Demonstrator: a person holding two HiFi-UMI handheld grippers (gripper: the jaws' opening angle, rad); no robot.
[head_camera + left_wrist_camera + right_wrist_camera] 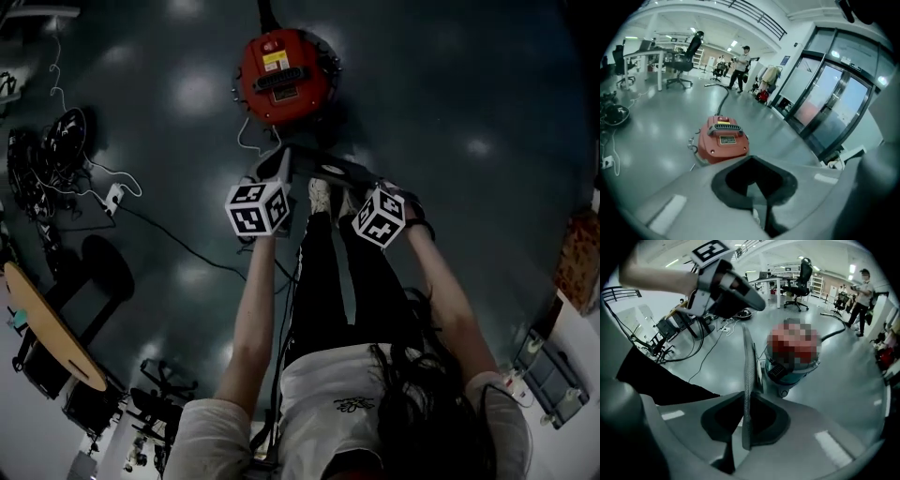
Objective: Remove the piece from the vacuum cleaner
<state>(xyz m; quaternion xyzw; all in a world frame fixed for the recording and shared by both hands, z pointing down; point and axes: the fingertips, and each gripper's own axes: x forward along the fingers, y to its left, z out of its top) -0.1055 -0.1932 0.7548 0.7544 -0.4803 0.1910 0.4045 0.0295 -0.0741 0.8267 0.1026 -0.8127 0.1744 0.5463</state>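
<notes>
Piece point(748, 380) pinched edge-on by right hand-held gripper point(744, 423), left one point(753, 187) seemingly closed; floor point(450, 84) open.

The left gripper point(757, 197) reached toward eleven o'clock, jaws together and empty; the right gripper point(745, 427), toward one o'clock, clamped a thin piece point(748, 371).

Red round vacuum cleaner point(284, 75) stands upright on the floor point(469, 94). The thin grey mesh-textured piece point(748, 366) is clear of it, edge-on, clamped in the right hand-held gripper point(745, 427).
</notes>
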